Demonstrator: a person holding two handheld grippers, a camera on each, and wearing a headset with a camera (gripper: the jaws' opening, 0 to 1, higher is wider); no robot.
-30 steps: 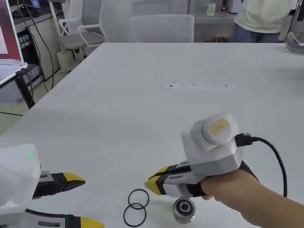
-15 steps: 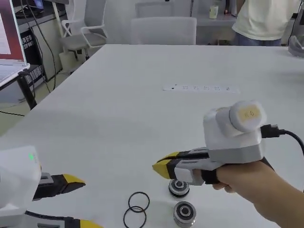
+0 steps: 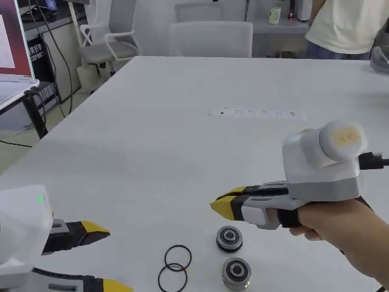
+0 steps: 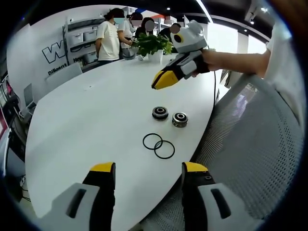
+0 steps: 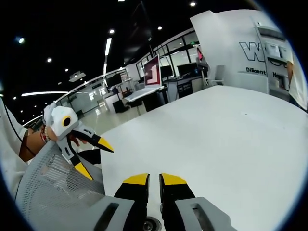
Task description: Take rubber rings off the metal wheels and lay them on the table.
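Right gripper [image 3: 220,205], jaws drawn almost together with nothing between them, held above the white table [image 3: 182,121], its tips just above and beside the nearer of two metal wheels [image 3: 229,238]. The second wheel [image 3: 236,271] lies close behind. Two overlapping rubber rings [image 3: 175,266] lie flat between the wheels and the left gripper [image 3: 109,258], whose jaws stand wide apart and empty.

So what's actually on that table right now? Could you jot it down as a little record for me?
Table: large, white
Metal wheels: two, close together, apart from the rings
Rubber rings: two, black, lying flat on the table and overlapping, beside the wheels
Left gripper: open, holding nothing
Right gripper: shut, holding nothing, held in the air near the wheels
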